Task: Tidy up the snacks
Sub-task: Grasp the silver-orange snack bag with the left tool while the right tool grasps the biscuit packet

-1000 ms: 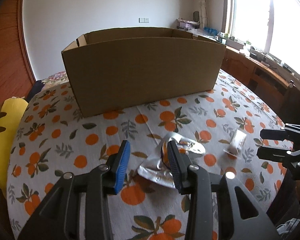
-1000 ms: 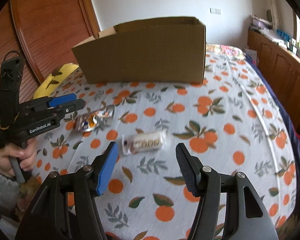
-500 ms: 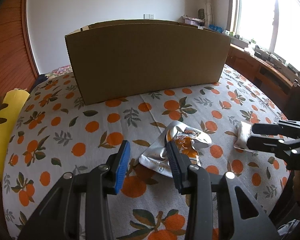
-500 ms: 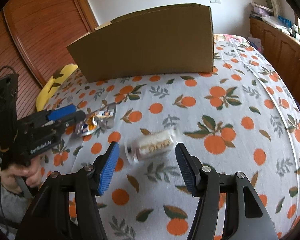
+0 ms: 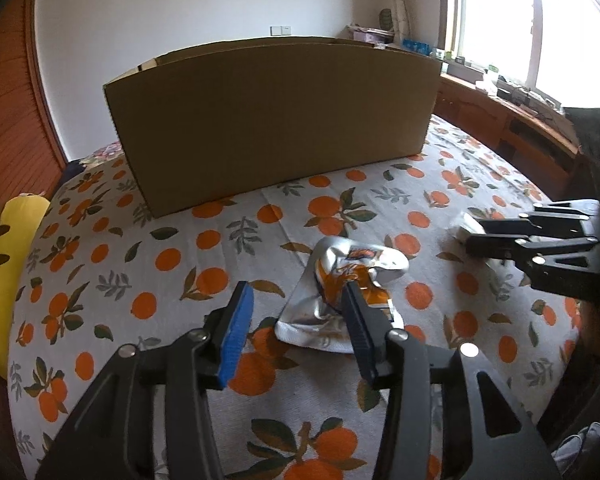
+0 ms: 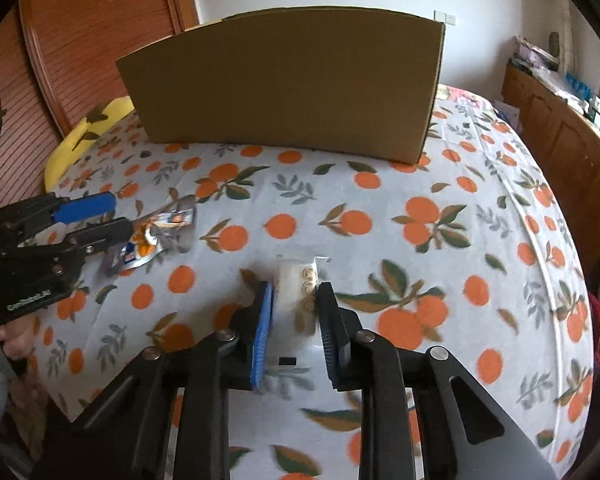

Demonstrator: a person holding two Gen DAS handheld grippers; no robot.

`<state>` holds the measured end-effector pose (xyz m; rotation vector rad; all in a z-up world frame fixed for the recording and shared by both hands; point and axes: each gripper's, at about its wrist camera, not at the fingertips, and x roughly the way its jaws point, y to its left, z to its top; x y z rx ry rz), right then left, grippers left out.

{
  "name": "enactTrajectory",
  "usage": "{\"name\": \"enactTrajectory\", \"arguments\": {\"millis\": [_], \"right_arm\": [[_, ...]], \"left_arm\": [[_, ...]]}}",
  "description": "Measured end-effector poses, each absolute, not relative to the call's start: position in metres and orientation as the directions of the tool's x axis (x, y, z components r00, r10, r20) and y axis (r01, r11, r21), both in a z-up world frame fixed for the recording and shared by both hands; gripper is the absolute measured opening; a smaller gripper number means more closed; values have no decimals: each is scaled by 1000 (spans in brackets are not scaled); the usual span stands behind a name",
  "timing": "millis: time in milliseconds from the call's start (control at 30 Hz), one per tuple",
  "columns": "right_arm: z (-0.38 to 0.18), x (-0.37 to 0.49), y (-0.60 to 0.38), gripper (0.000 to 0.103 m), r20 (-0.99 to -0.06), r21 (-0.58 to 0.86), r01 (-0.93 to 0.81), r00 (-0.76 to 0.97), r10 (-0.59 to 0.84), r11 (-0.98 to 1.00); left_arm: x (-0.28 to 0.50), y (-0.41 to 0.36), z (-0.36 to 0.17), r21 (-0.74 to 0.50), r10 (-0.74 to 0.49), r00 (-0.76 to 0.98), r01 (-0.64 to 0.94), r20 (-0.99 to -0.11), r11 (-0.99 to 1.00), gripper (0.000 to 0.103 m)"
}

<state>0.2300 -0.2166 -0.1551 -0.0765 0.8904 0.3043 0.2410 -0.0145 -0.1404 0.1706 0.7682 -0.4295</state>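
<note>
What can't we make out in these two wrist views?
- Inside of the cardboard box: hidden in both views by its near wall.
- Clear snack packet, right wrist view: blurred, print unreadable, lower part behind the right gripper; in the left view the jaws nearly cover it.
- Silver snack pouch: print too small, one edge behind a left gripper finger.

- Tablecloth [image 5: 220, 248]: white ground, printed with orange fruit and dark green and brown leaves.
- Cardboard box [image 5: 276, 120]: plain brown.
- Crumpled snack packet [image 5: 340, 276]: silver foil with orange, white and blue print.
- Clear snack packet [image 6: 298, 280]: see-through, pale contents, brown round marks.
- Left gripper [image 5: 298, 316]: black frame, blue pad on one finger, dark pad on the other.
- Right gripper [image 6: 296, 312]: black frame, one blue pad.
- Cushion [image 5: 4, 264]: yellow with dark leaf shapes.
- Cabinet door [image 6: 100, 28]: reddish-brown, slatted.
</note>
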Motion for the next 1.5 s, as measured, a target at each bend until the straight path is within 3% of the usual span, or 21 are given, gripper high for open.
{"name": "enactTrajectory", "arguments": {"millis": [167, 533, 733, 867, 1067, 1233, 1333, 1500], "right_arm": [[-158, 235, -230, 21, -759, 74, -324, 596, 264, 943], [-159, 233, -234, 22, -743, 111, -328, 599, 297, 938], [-159, 232, -238, 22, -740, 112, -331, 601, 301, 937], [-159, 232, -238, 22, -739, 118, -338, 599, 310, 934], [-158, 231, -234, 23, -737, 120, -351, 595, 320, 929], [-157, 230, -233, 24, -737, 119, -352, 595, 320, 928], [-157, 230, -232, 24, -737, 119, -352, 595, 320, 928], [-157, 230, -232, 24, -737, 119, -352, 595, 321, 928]], "left_arm": [[244, -23, -133, -42, -352, 599, 468, -719, 883, 50], [259, -60, -146, 43, -294, 516, 545, -804, 837, 52], [268, -65, -147, 90, -245, 540, 519, -805, 850, 58], [273, -65, -147, 106, -219, 549, 499, -806, 860, 68], [278, -52, -152, 12, -258, 538, 446, -803, 895, 72], [274, -49, -152, 15, -252, 549, 436, -797, 900, 73], [271, -45, -152, 8, -256, 545, 436, -798, 900, 69], [258, -50, -147, 34, -261, 544, 472, -797, 881, 39]]}}
